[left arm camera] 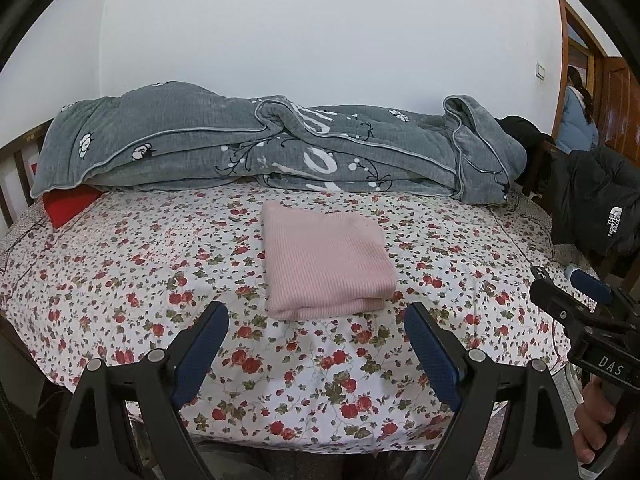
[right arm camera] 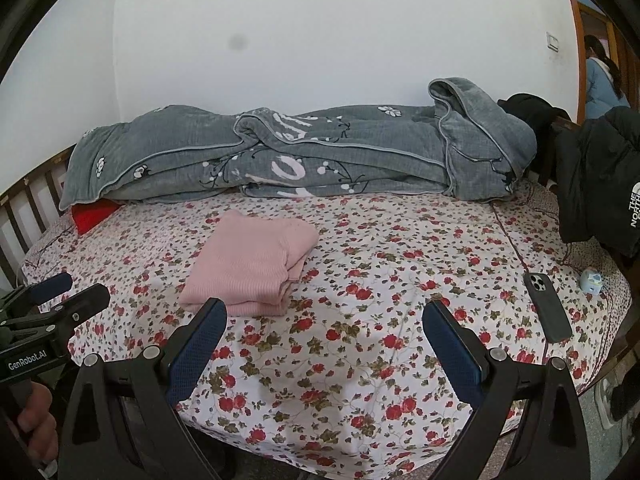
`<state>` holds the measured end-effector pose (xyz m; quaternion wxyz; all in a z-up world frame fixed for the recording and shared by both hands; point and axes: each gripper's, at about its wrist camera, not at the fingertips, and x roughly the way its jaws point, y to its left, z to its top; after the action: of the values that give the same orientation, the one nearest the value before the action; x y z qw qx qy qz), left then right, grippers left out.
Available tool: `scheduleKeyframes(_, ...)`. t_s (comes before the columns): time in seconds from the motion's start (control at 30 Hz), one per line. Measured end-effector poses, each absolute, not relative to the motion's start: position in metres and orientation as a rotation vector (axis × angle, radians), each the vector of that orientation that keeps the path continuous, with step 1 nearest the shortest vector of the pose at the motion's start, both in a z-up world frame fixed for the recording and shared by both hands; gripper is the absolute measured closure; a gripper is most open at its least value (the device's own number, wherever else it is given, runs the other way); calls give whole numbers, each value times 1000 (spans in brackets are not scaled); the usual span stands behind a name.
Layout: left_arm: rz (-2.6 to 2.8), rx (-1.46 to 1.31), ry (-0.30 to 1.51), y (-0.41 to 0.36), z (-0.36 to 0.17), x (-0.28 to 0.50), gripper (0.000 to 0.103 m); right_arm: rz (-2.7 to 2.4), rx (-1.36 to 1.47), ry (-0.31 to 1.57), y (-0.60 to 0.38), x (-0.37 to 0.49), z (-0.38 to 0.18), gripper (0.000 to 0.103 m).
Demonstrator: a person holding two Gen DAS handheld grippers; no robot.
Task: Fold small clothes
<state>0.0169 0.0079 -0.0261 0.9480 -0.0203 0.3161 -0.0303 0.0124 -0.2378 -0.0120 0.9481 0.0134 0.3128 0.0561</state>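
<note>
A pink ribbed garment (left arm camera: 326,258) lies folded into a neat rectangle on the floral bed sheet (left arm camera: 120,264). It also shows in the right wrist view (right arm camera: 250,266), left of centre. My left gripper (left arm camera: 316,322) is open and empty, held just short of the garment's near edge. My right gripper (right arm camera: 326,316) is open and empty, to the right of the garment and apart from it. The right gripper also shows at the right edge of the left wrist view (left arm camera: 576,288). The left gripper shows at the left edge of the right wrist view (right arm camera: 60,294).
A grey quilt (left arm camera: 260,148) lies bunched along the wall, over a red cushion (left arm camera: 66,204). A black jacket (right arm camera: 600,184) hangs at the right bed end. A phone (right arm camera: 548,306) and a small pale blue object (right arm camera: 592,280) lie on the sheet's right side. A person (left arm camera: 576,116) stands in the doorway.
</note>
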Motion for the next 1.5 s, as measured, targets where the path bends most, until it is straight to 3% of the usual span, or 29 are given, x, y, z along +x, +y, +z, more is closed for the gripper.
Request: scheduleKeyframes(1.5, -48, -46, 629, 9, -18, 13, 13, 122, 28, 628, -231, 9, -8, 6)
